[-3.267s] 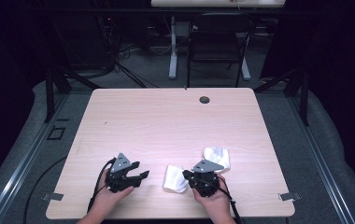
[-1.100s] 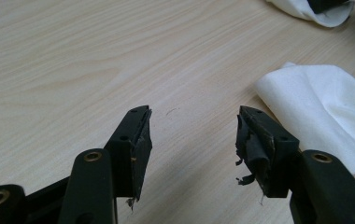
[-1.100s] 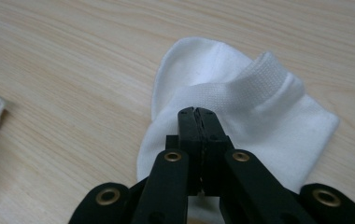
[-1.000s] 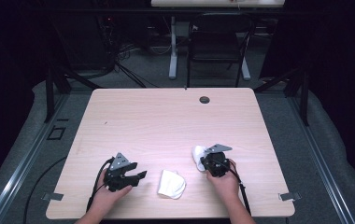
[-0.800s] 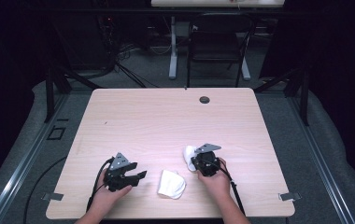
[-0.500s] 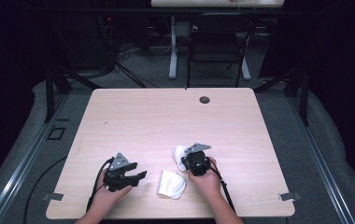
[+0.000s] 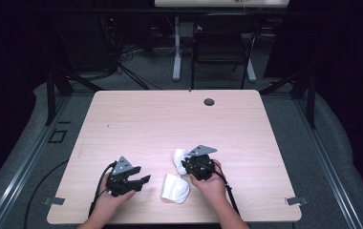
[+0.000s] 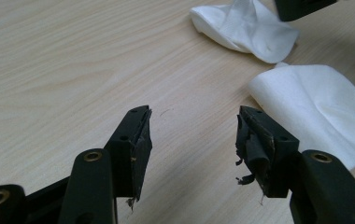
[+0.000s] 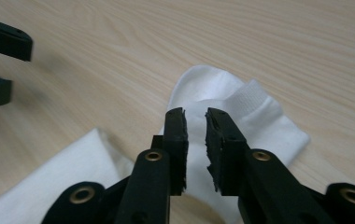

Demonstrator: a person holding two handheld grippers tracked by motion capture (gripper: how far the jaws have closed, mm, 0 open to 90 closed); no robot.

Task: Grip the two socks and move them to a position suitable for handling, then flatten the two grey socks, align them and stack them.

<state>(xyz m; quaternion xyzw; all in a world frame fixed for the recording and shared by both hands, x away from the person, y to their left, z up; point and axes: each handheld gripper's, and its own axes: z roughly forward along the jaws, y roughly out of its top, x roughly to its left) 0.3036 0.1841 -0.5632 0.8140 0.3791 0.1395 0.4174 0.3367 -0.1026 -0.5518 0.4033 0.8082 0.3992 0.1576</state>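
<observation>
Right gripper (image 9: 195, 116) jaws have just been opening, narrow gap, pads not pressing, poised over upper white sock (image 9: 241, 109) lying on the table (image 7: 170, 119). Second sock (image 7: 175, 188) lies just beside it; left gripper (image 8: 192, 123) released, wide open, empty, near second sock.

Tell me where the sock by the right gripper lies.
High view: the sock lies near the table's front edge, left of the right gripper, behind the second sock.

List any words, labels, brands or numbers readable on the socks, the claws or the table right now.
None can be read.
Two white socks: plain knit, no print visible.
Left claw and right claw: bare black jaws, no markings.
Table: bare wood grain, no sticker or label.
</observation>
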